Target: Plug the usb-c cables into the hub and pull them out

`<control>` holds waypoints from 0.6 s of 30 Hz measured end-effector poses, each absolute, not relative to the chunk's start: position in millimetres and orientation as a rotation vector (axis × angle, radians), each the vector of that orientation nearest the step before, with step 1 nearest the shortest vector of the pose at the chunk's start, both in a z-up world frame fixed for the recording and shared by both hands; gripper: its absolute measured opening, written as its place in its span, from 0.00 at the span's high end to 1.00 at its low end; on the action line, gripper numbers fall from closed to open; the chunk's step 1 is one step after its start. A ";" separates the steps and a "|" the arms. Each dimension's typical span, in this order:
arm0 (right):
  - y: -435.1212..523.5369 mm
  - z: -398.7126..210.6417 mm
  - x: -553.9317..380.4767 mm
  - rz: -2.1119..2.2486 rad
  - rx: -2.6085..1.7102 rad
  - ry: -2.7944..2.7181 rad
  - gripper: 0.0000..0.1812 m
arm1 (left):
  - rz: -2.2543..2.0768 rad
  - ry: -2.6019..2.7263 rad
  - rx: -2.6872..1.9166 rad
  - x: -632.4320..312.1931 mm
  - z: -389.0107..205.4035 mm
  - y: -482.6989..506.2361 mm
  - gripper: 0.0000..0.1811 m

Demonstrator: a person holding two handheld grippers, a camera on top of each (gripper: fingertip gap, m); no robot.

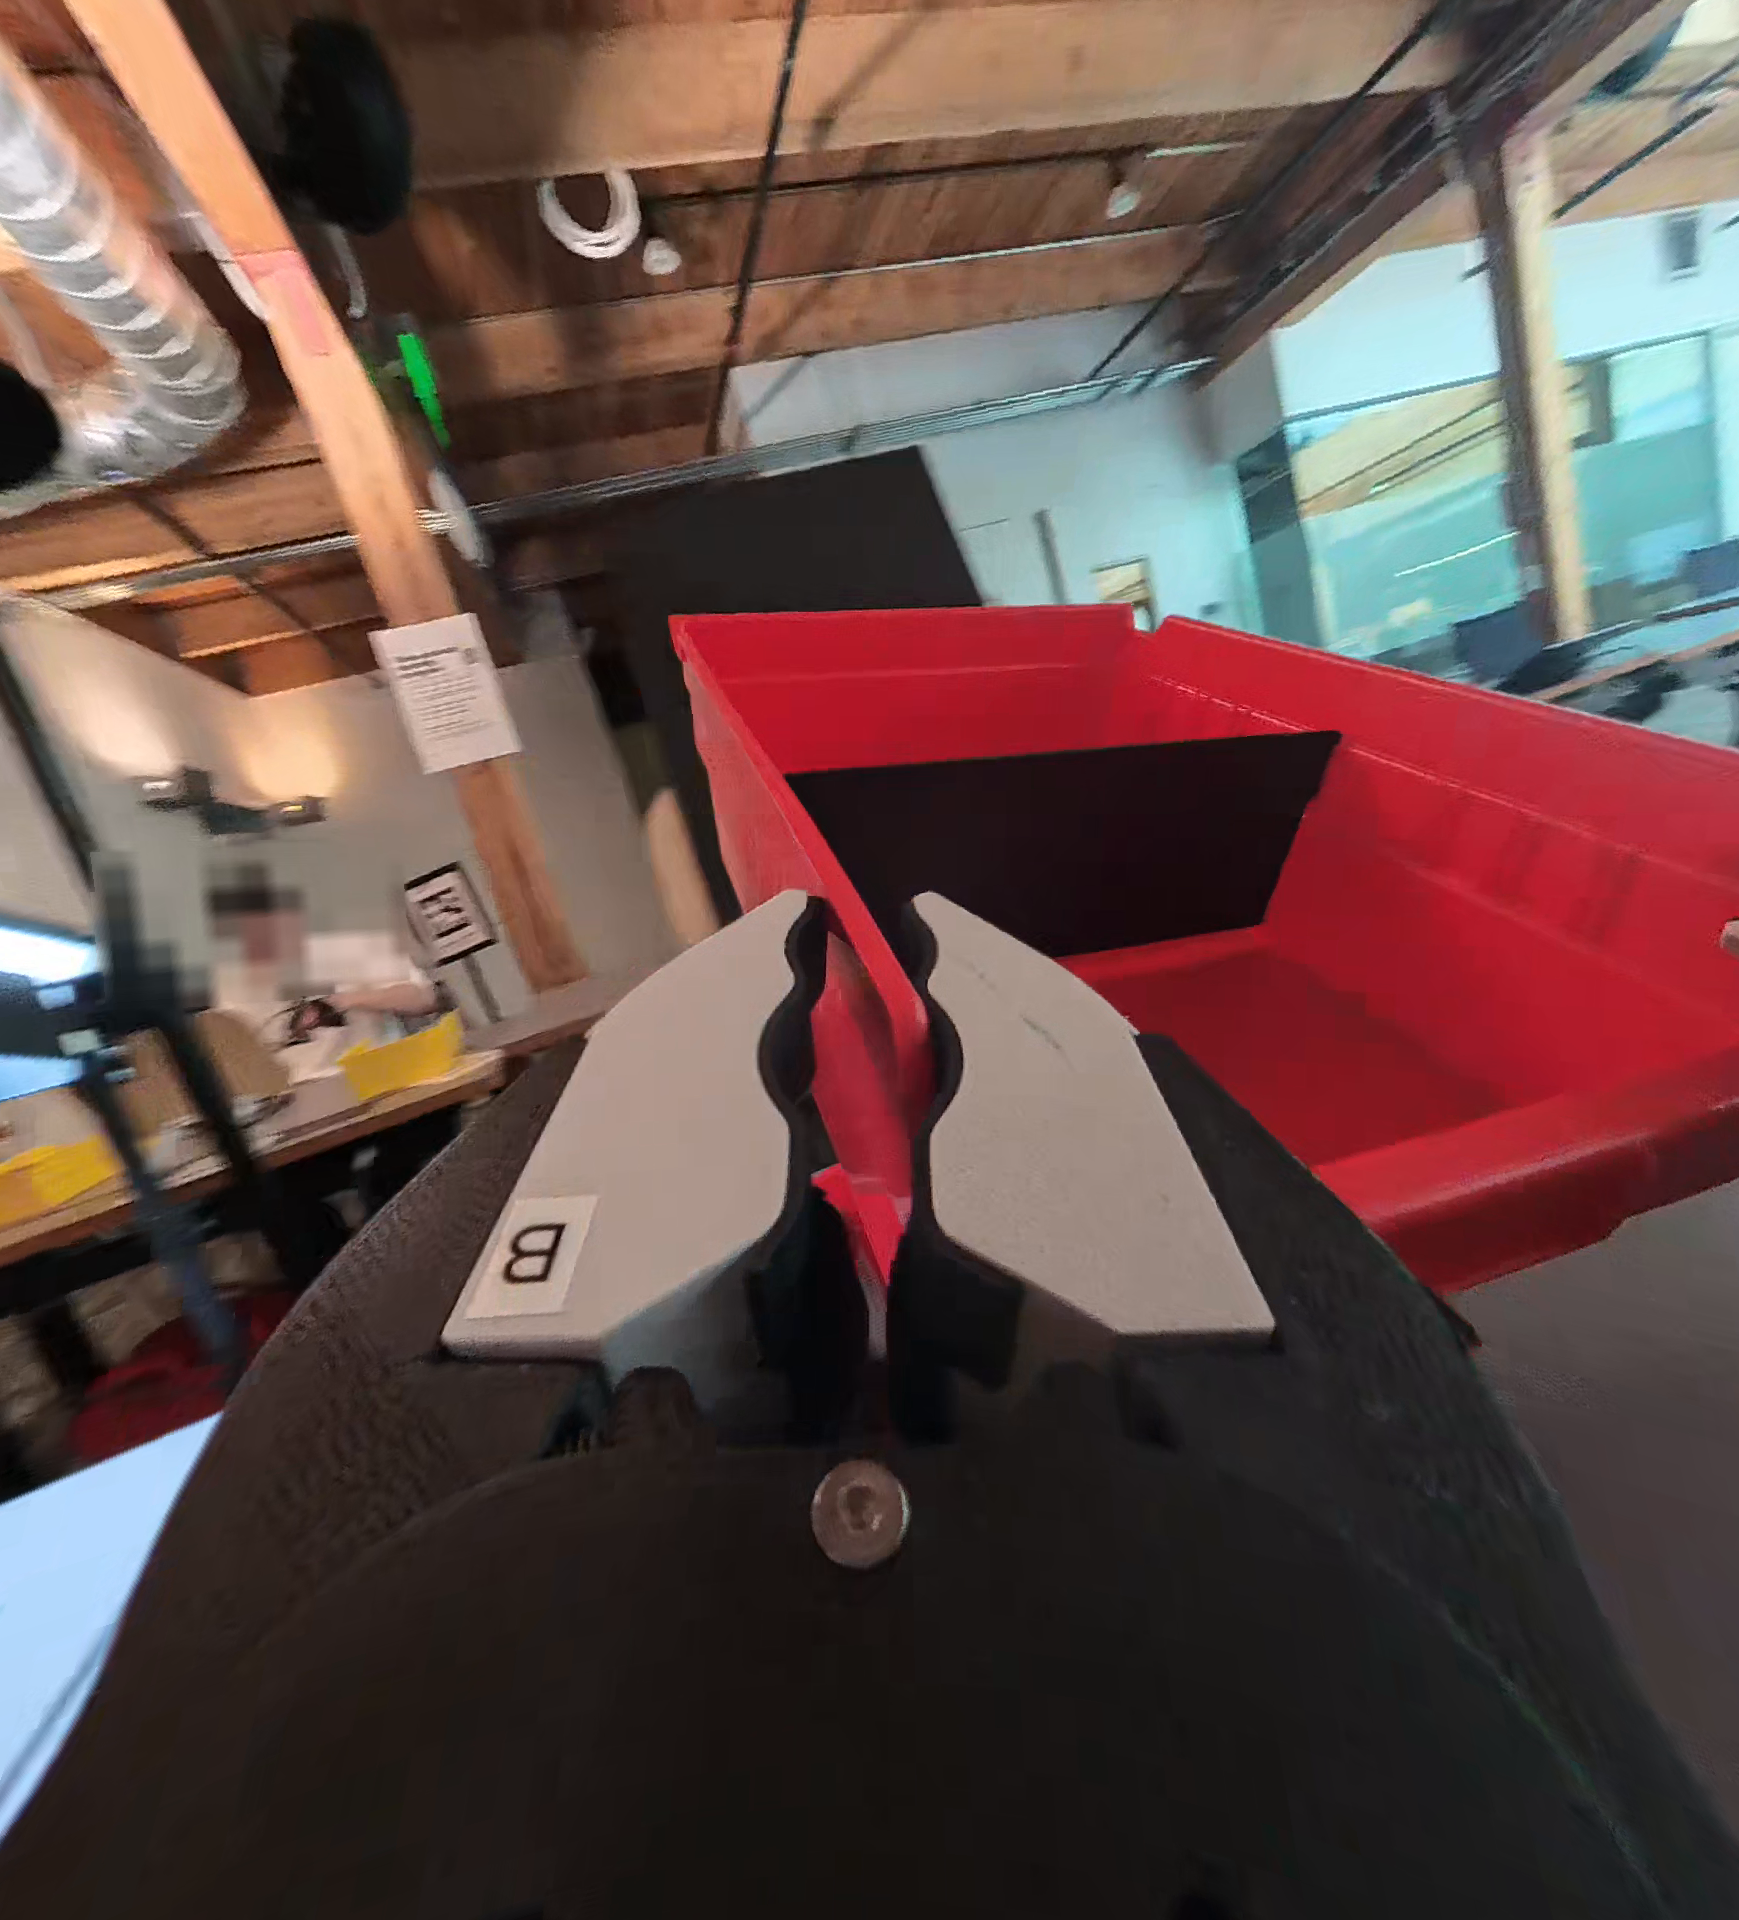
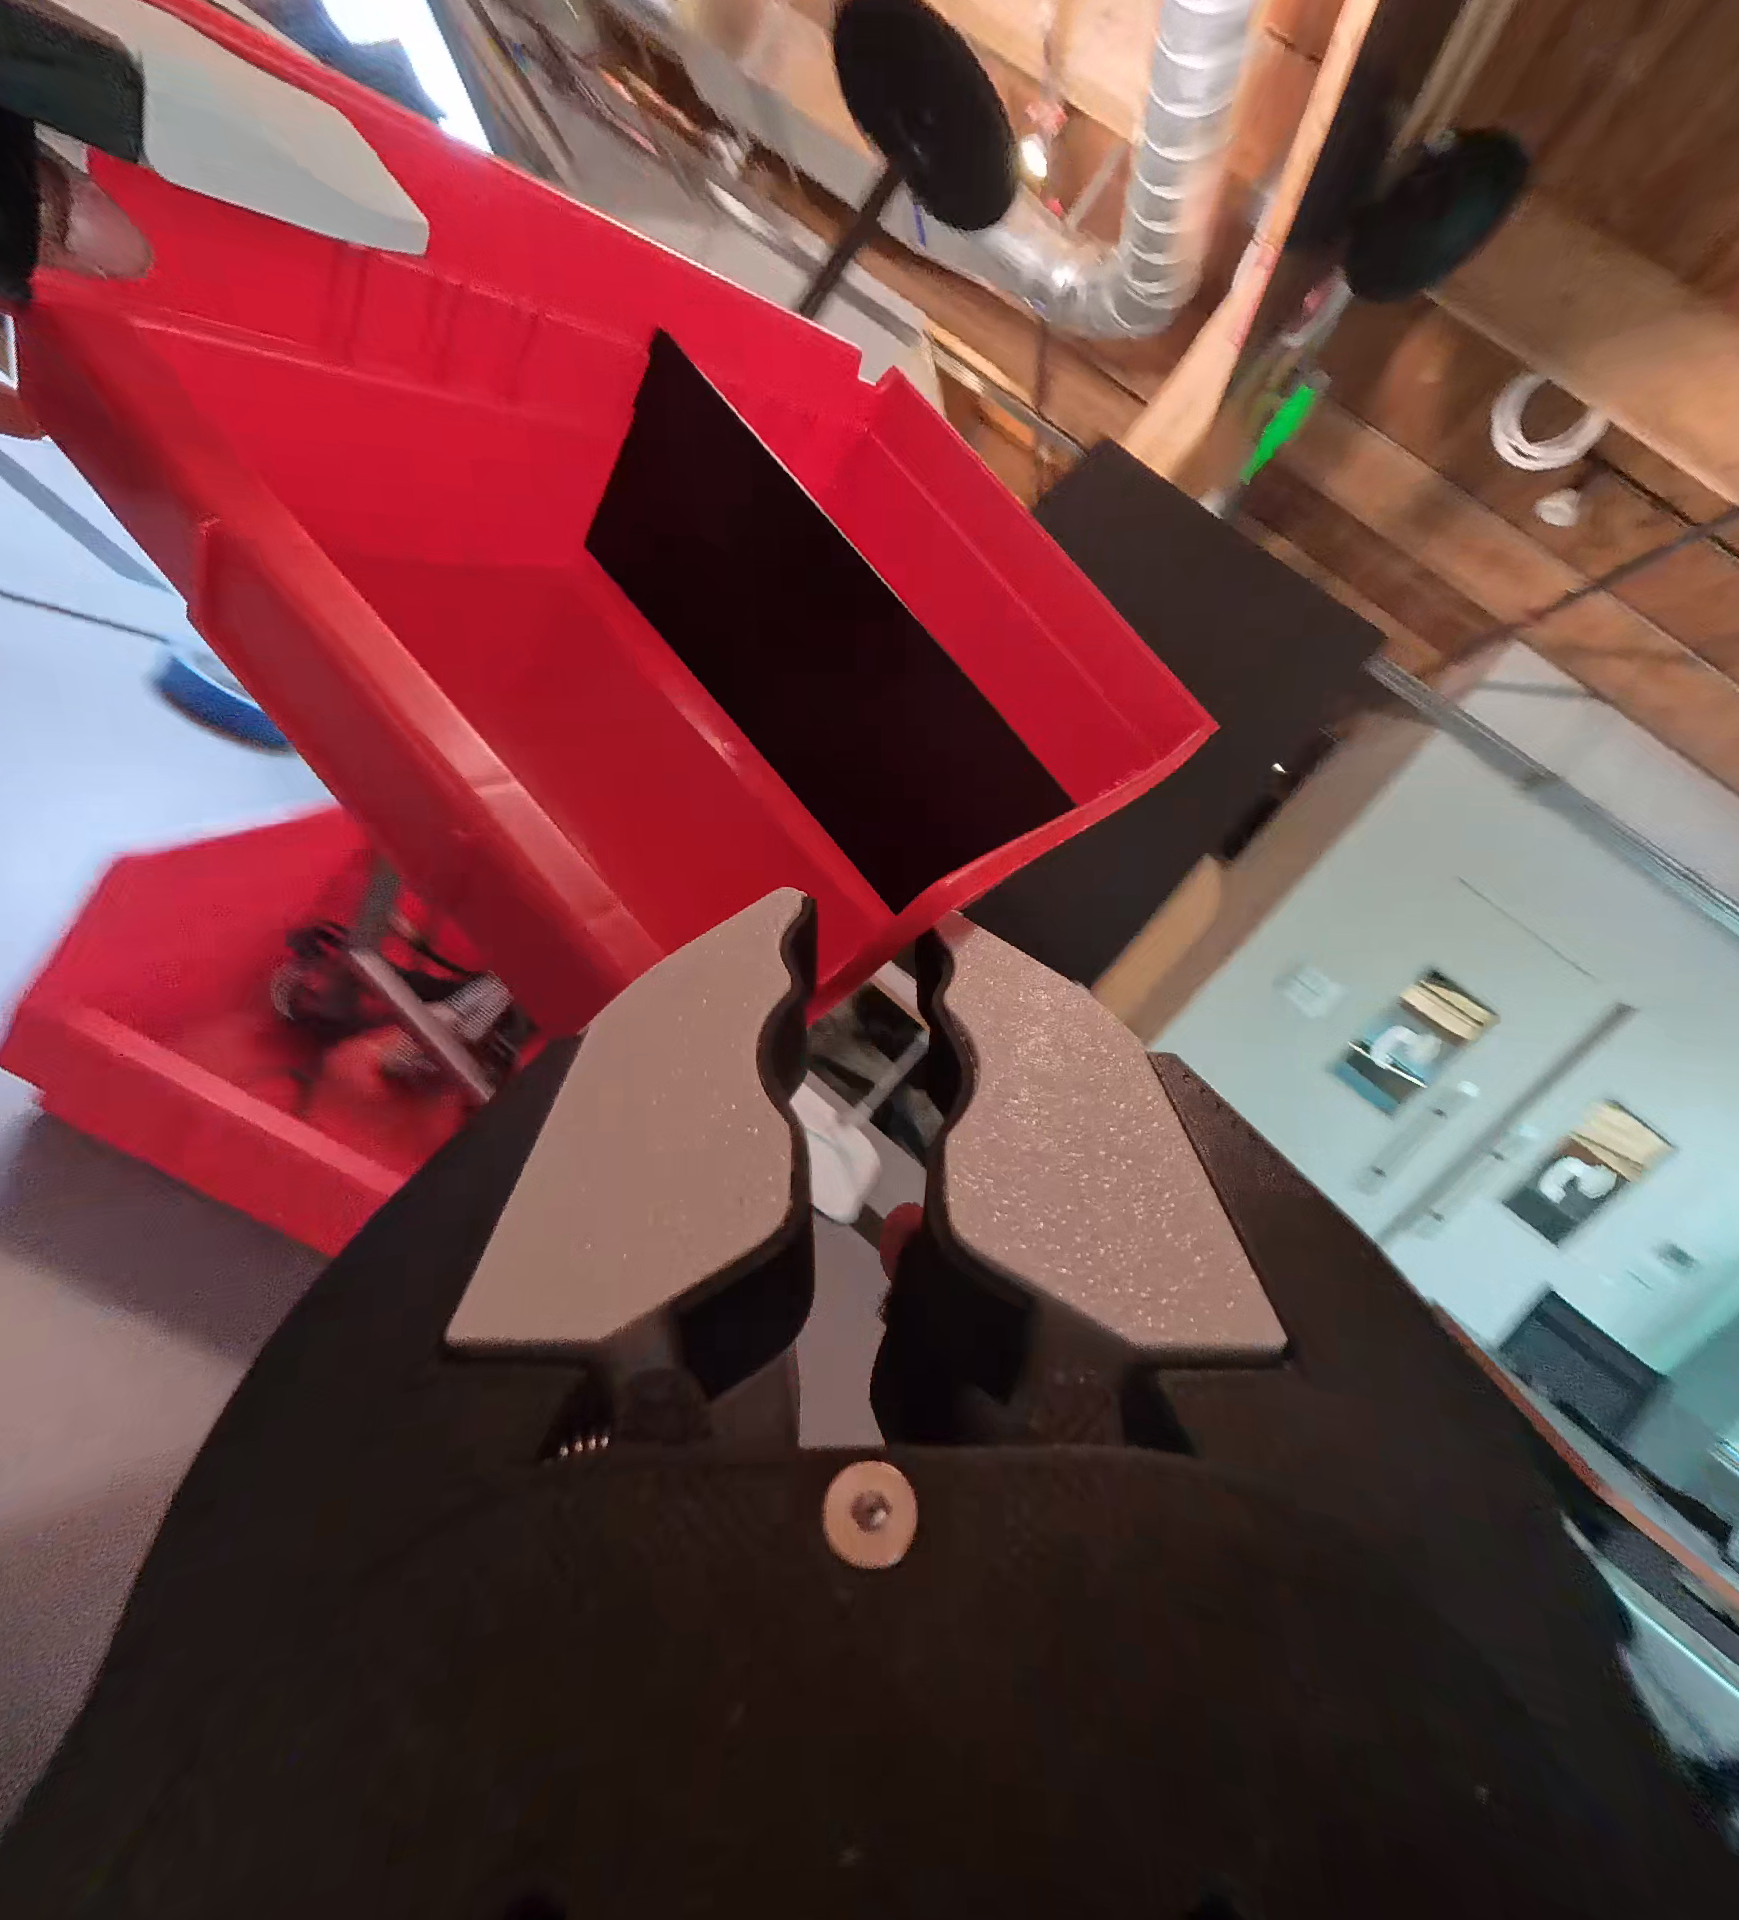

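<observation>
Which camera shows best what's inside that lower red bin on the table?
The right wrist view. There the lower bin sits on the table with blurred cables and metal parts inside. The left wrist view doesn't show it, only the lifted bin gripped by the left claw.

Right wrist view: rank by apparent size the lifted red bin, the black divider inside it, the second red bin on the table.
1. Lifted red bin, largest.
2. Second red bin on the table; it lies farther off and partly hidden, so apparent size only.
3. Black divider, smallest.
</observation>
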State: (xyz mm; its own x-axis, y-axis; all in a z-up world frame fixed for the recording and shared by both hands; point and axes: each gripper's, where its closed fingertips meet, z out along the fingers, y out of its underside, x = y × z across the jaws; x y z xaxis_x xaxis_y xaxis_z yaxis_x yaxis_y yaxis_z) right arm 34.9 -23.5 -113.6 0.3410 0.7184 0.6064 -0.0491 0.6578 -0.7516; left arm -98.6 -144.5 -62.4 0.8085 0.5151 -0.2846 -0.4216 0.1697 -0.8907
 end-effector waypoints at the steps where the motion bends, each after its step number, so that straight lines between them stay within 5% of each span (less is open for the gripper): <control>1: -6.7 -114.4 47.1 0.524 -0.734 -1.112 0.91 | 0.612 -0.066 -1.238 -92.2 -64.2 -120.8 0.94; 18: 162.2 -202.6 170.4 0.194 -0.947 -1.345 0.90 | 0.183 -0.024 -1.614 10.7 -219.0 92.3 0.86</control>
State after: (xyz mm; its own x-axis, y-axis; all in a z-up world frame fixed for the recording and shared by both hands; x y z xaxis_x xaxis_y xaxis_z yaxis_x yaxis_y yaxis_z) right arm 170.4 162.2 -202.6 0.2692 0.6207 0.7364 0.3874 0.6302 -0.6729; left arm 10.7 92.3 -219.0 0.9865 0.1277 -0.1029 -0.0968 -0.0532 -0.9939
